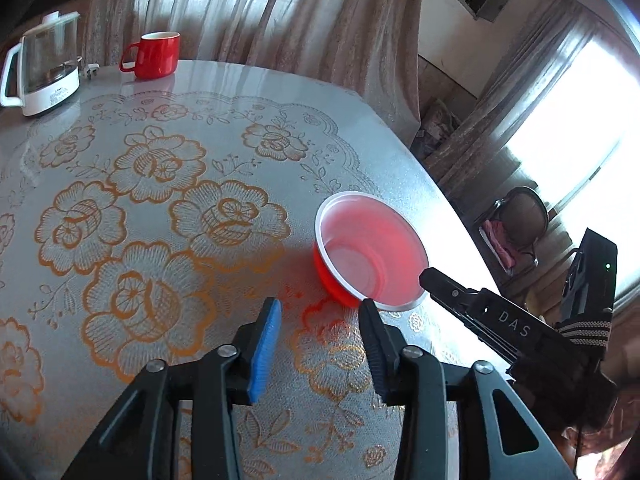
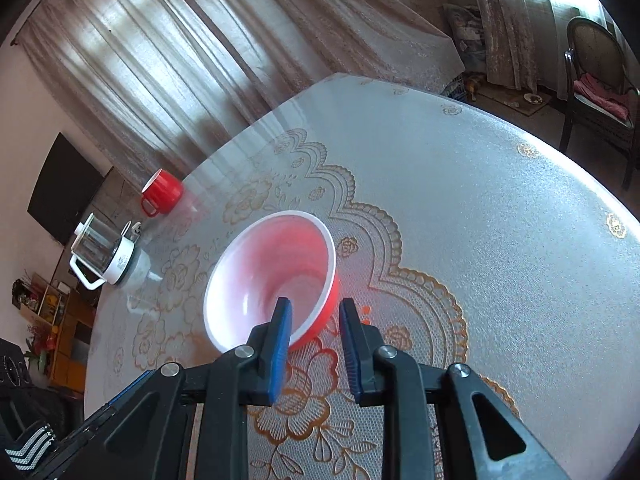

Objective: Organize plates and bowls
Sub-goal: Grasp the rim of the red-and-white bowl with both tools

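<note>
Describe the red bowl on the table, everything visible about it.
The red bowl looks like thin, glossy plastic: red outside, pale pinkish-white inside, with a white rolled rim. It is empty and sits upright on the lace-patterned tablecloth, near the table's edge. The right gripper straddles its near rim, one finger inside and one outside; whether the pads press the wall is unclear.

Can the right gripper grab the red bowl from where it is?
Probably yes. The right gripper is open at the bowl's near rim, one finger inside, one outside, nothing between.
</note>
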The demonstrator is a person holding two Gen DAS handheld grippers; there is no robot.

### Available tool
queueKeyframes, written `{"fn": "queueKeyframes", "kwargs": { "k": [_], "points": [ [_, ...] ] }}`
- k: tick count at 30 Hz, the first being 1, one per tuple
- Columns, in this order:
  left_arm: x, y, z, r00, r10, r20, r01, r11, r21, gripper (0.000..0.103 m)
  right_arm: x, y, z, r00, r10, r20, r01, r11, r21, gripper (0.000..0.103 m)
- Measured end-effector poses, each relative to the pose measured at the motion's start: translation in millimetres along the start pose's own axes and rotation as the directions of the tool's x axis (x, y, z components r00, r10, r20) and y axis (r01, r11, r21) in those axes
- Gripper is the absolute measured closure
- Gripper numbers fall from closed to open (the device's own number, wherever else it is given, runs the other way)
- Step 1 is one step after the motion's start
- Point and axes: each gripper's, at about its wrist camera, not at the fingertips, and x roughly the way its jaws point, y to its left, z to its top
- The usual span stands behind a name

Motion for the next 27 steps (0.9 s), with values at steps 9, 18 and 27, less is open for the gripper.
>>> {"fn": "queueKeyframes", "kwargs": {
  "k": [9, 18, 27],
  "points": [
    [34.5, 3.9, 12.2, 0.996, -0.062, -0.057, 0.056, 0.992, -0.115, 0.068, 21.0, -0.9, 7.0, 1.000, -0.012, -0.023, 0.012, 1.000, -0.007, 0.096],
    [20.7, 28.8, -2.0, 0.995, -0.053, -0.083, 0.036, 0.979, -0.200, 0.094, 13.7, -0.3, -5.0, 0.995, 0.076, -0.064, -0.077, 0.997, -0.006, 0.097],
    [-31.4, 34.3, -38.3, 0.995, 0.082, -0.049, -0.087, 0.990, -0.113, 0.094, 6.1, 22.2, -36.8, 0.979, 0.155, -0.135, -0.159, 0.987, -0.019, 0.096]
  ]
}}
